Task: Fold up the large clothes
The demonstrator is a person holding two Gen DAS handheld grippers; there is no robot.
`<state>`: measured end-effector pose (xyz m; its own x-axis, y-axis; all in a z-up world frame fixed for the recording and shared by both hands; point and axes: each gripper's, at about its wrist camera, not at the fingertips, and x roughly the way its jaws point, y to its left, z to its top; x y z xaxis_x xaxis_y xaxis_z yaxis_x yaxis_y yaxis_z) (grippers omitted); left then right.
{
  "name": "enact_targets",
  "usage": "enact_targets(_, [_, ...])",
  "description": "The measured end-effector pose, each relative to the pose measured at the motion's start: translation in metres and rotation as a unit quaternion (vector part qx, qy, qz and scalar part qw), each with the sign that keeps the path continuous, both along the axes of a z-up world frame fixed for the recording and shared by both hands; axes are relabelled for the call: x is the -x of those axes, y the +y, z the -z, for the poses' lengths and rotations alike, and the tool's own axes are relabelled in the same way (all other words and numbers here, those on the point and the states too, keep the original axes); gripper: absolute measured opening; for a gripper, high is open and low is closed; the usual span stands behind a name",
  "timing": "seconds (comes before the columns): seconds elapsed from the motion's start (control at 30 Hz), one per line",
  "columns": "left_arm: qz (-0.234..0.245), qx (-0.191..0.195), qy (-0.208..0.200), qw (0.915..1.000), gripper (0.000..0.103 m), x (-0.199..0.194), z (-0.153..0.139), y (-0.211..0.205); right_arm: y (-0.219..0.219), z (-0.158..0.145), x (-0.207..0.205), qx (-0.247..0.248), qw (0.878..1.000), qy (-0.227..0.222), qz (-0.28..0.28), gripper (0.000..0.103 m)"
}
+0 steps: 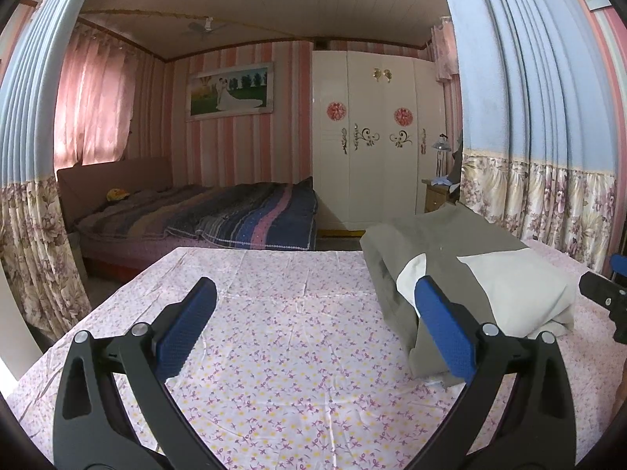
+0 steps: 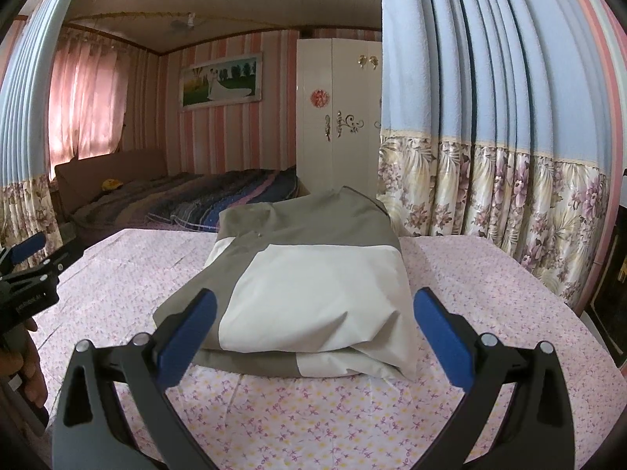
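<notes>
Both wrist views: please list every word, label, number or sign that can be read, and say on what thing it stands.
Left gripper, seen in the right wrist view: small pale lettering on its black body, too small and blurred to read.
Wardrobe: two round red emblems on its doors, with no legible characters.
Wall picture: no text visible.
Folded garment and floral cloth: no text.

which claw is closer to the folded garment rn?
Right. The right claw hangs open directly facing the folded garment, its near edge between the fingers. The left claw is open off to the garment's left, over the bare floral cloth.
</notes>
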<state>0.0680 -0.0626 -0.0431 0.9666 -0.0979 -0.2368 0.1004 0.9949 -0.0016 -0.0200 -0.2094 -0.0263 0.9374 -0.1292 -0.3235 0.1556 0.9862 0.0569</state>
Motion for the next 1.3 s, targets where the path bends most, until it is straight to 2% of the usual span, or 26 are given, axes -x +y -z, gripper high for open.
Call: enact_targets(1.3, [-0.002,-0.001,0.001,1.0,0.1,-0.0005,-0.0004,0.0007,-0.0022,0.0023,-0.0009,0.005,1.0,0.011,0.001,0.101])
